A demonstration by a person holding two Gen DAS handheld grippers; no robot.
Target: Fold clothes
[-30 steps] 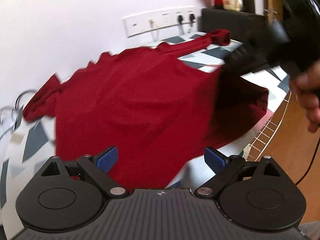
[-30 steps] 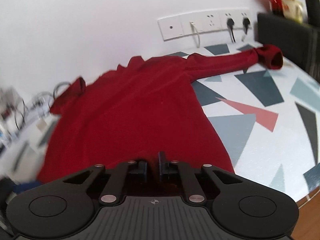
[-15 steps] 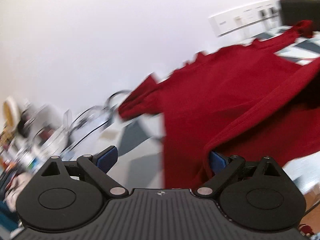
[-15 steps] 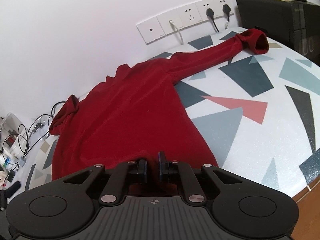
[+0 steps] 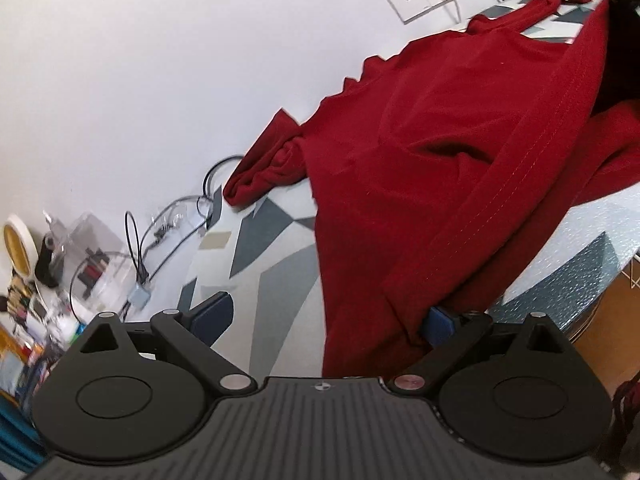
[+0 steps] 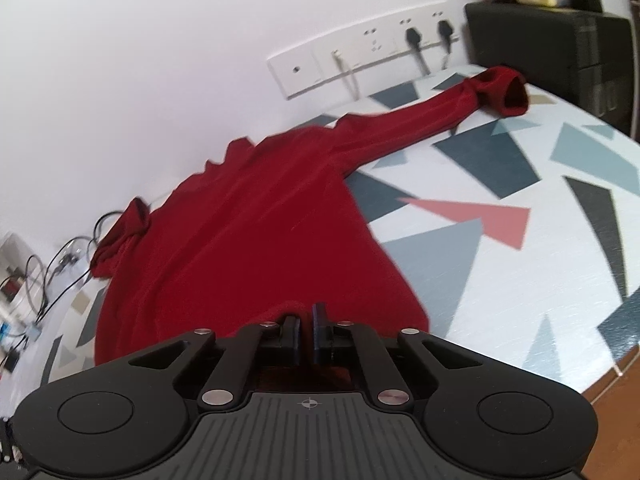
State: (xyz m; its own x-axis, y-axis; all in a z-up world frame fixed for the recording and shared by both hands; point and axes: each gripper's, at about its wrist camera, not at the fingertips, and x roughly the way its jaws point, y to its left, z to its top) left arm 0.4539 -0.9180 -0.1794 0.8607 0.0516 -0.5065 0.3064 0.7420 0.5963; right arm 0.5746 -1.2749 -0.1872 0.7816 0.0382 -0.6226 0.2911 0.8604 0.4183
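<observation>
Right now I hold a red long-sleeved top (image 6: 248, 232) that lies spread on a table (image 6: 500, 264) with a grey, teal and pink triangle pattern, its collar toward a white wall. My right gripper (image 6: 306, 334) is pinched tight on the near hem; its jaws have just been closing that last bit, with cloth between them. My left gripper (image 5: 320, 320) stands wide open at the hem's other corner: red fabric drapes against one blue pad, the other pad is bare, and nothing is clamped.

Folding has barely begun, I judge. Both sleeves lie unfolded, one stretched toward the wall sockets (image 6: 360, 60), one bunched near some cables (image 5: 168, 232). The hem is lifted into a ridge on my left side. All the folds remain.

Compared with a second ago, my left view has swung from the body of the top to its left edge, now showing cables and clutter. My right view has hardly shifted
</observation>
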